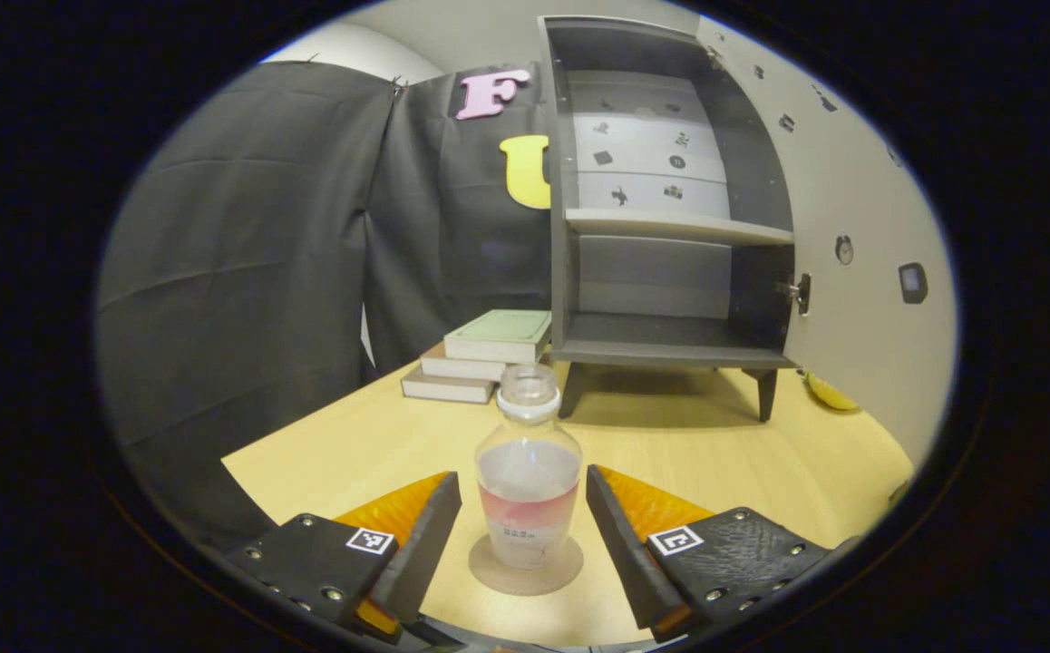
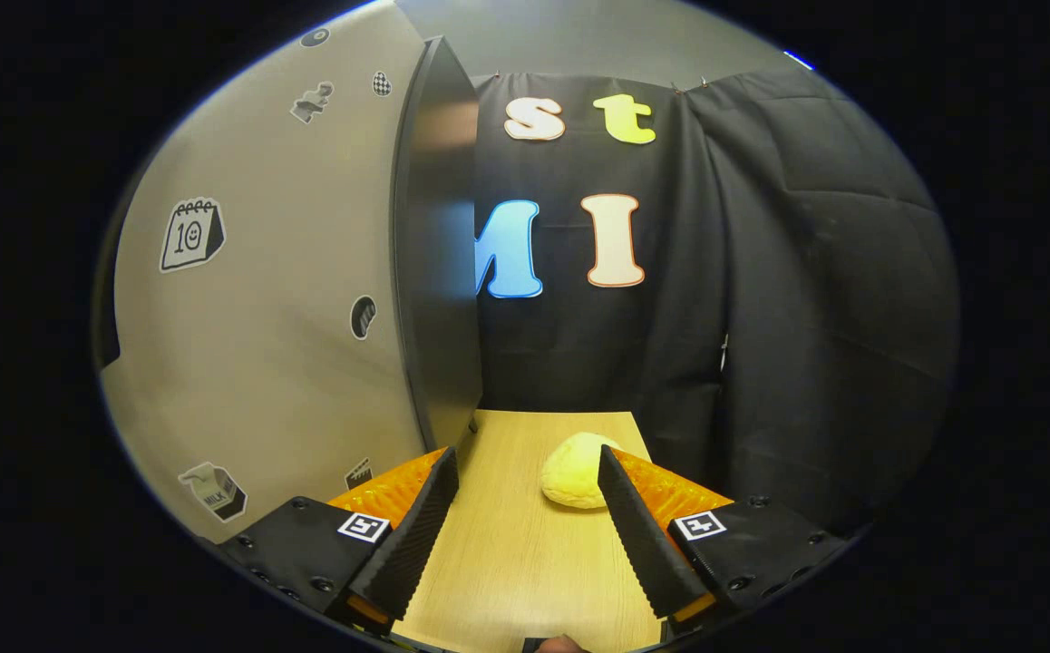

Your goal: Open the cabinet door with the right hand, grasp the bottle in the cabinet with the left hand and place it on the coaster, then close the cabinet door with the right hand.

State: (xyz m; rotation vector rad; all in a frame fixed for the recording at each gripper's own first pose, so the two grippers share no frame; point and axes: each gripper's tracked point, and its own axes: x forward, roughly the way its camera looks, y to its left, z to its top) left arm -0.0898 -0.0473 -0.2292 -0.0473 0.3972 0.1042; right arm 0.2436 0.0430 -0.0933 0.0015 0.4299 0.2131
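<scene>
In the left gripper view a clear plastic bottle [image 1: 528, 472] with a white neck and a pink label band stands upright on a round brown coaster [image 1: 526, 566] on the wooden table. My left gripper [image 1: 523, 535] is open, one finger on each side of the bottle with a gap to it. Behind stands the grey cabinet [image 1: 661, 227], its shelves bare, with its door [image 1: 851, 245] swung wide to the right. In the right gripper view my right gripper [image 2: 525, 535] is open and holds nothing. The open cabinet door [image 2: 280, 281] stands just left of it, its dark edge [image 2: 439, 263] close to the left finger.
A stack of books [image 1: 480, 355] lies left of the cabinet on the table [image 1: 715, 453]. A yellow lemon-like object [image 2: 575, 470] rests on the table right ahead of the right gripper, also seen as the yellow object [image 1: 829, 392] under the door. Black cloth walls surround the table.
</scene>
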